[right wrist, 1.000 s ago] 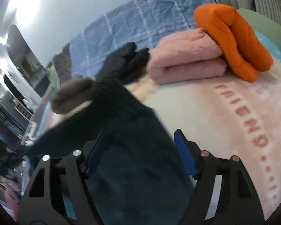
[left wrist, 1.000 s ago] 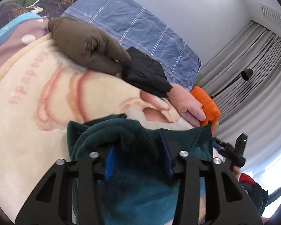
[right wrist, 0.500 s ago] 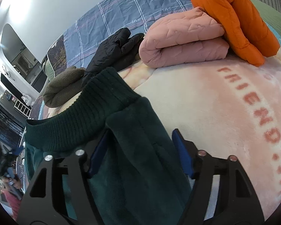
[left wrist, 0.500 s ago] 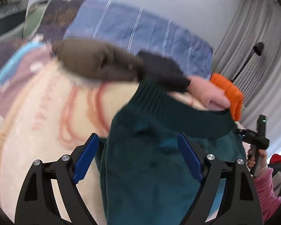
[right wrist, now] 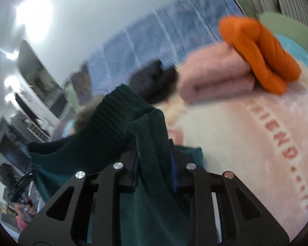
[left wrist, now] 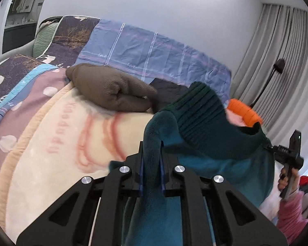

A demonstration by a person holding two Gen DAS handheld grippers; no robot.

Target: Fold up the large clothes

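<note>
A dark teal fleece garment (left wrist: 205,123) with a ribbed hem hangs between both grippers above the cream blanket (left wrist: 51,143). In the left wrist view my left gripper (left wrist: 151,149) is closing, and its blue pads pinch a fold of the fleece. My right gripper (right wrist: 153,149) is closing too, with another fold of the same garment (right wrist: 117,123) pressed between its pads. The hem stretches from one grip to the other. A hand holds the right gripper's handle at the right edge of the left wrist view.
Folded clothes line the back of the bed: a brown one (left wrist: 108,90), a black one (left wrist: 166,88), a pink one (right wrist: 215,71) and an orange one (right wrist: 260,51). Behind them lies a blue checked sheet (left wrist: 154,49). Curtains and a floor lamp (left wrist: 277,67) stand at the right.
Both grippers' jaws stood wide around the fleece half a second ago and now pinch it. The garment's hem has come up off the blanket.
</note>
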